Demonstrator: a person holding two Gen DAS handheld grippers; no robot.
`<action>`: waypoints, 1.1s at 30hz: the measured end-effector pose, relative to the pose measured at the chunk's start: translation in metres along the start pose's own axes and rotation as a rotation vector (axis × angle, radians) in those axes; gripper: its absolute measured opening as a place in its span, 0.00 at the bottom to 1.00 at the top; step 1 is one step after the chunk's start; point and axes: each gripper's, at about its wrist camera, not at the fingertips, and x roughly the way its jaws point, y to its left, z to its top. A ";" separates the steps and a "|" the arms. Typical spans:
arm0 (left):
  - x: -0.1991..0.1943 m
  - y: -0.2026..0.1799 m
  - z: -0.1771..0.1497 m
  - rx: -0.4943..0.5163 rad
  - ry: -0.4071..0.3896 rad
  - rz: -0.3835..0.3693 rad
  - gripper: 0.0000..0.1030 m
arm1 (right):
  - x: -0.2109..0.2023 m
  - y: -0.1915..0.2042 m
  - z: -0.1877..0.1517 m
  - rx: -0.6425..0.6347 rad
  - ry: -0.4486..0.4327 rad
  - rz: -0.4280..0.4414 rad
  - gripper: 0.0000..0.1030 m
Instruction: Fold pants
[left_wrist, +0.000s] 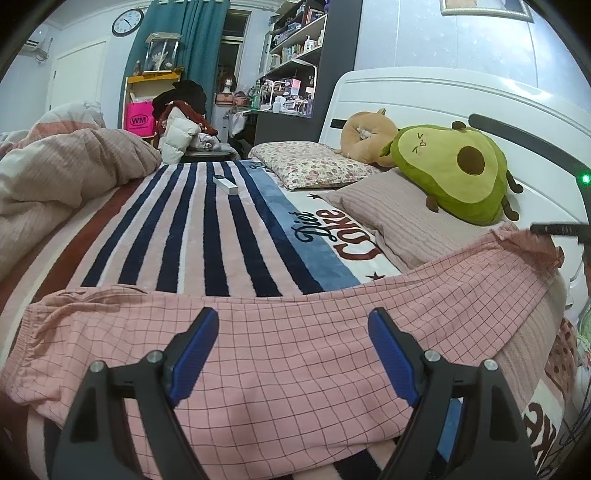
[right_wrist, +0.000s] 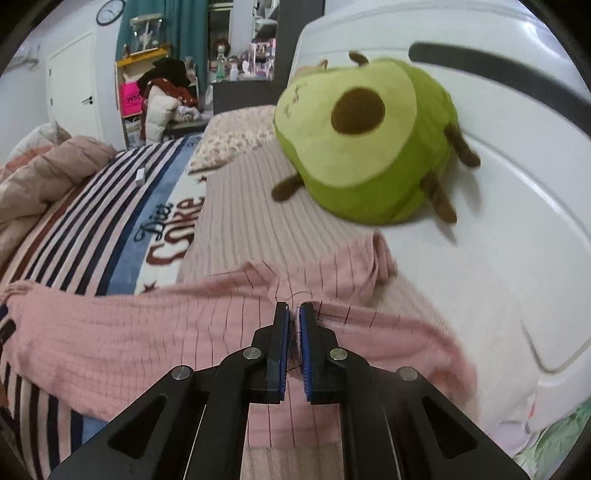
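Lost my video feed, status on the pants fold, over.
Left gripper open above pants. Right gripper shut on pants, near the pillow. Avocado plush close ahead.

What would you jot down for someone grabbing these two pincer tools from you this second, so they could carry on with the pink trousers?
Left gripper: open, poised over the pink checked pants, holding nothing.
Right gripper: shut on a pinch of the pants' fabric, near the ribbed pillow and the avocado plush.
The pants lie stretched across the striped blanket, elastic waistband at the left end, the other end up on the pillow.
Done: the right side is grasped. No fold shows yet.
Left: probably grip with the left gripper too, then fold the pants over and smooth them.
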 end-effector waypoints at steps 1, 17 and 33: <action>0.000 0.000 0.000 0.000 0.000 0.000 0.78 | 0.000 0.001 0.006 -0.007 -0.006 -0.009 0.01; 0.003 0.011 -0.001 -0.019 0.001 0.040 0.78 | 0.081 -0.047 0.060 0.064 0.039 -0.277 0.01; -0.037 0.039 -0.008 -0.084 -0.006 0.183 0.78 | 0.054 -0.003 0.004 0.012 0.095 0.035 0.21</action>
